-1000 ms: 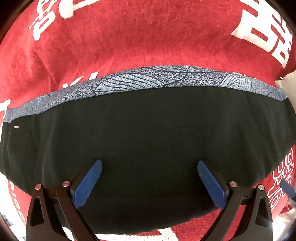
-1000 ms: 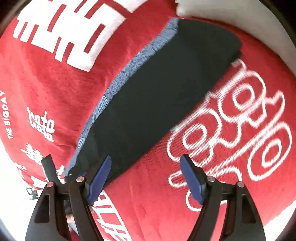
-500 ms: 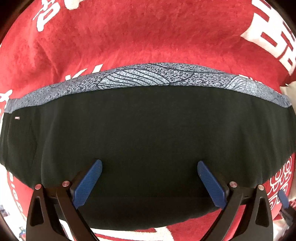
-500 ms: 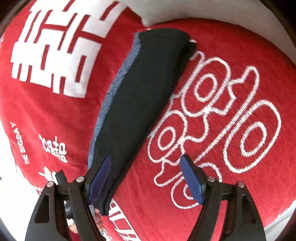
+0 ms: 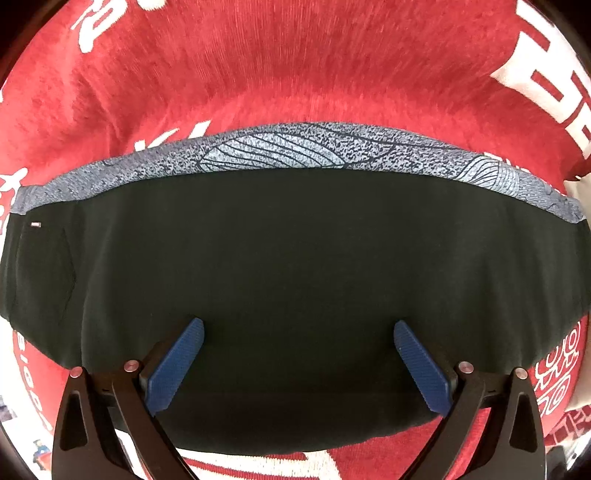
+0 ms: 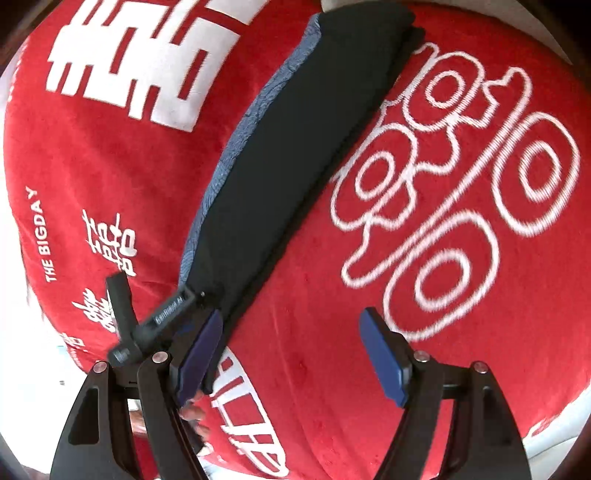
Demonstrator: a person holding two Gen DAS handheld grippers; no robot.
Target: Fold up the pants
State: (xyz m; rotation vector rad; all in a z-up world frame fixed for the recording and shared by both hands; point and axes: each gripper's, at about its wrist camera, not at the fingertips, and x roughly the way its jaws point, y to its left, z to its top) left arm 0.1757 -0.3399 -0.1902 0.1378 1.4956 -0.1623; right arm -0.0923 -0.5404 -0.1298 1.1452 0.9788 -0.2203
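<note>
Red blanket with white printed characters and loops filled both of your views and lay under everything; a pale surface showed past its far edge in the right wrist view, too cut off to name. The pants lay on it as a long, flat, folded black strip, with a grey leaf-patterned layer showing along the far edge; from the right wrist camera the same strip ran diagonally from top centre down to the lower left. Nothing lay on top of the pants or across them. The strip's two ends ran into the fisheye rim in the left view, and its near end in the right view was hidden behind your right gripper's left finger. A small pale tag on the black cloth was too small to read. Fingers of a hand showed partly behind that finger, mostly hidden. Your left gripper pointed down over the near half of the pants, jaws wide apart and nothing between the pads; whether the tips touched the cloth could not be told. In the right view it appeared as a dark blurred frame at the strip's end. Your right gripper stood wide open over bare blanket, holding nothing, its left pad just beside the pants' edge.
</note>
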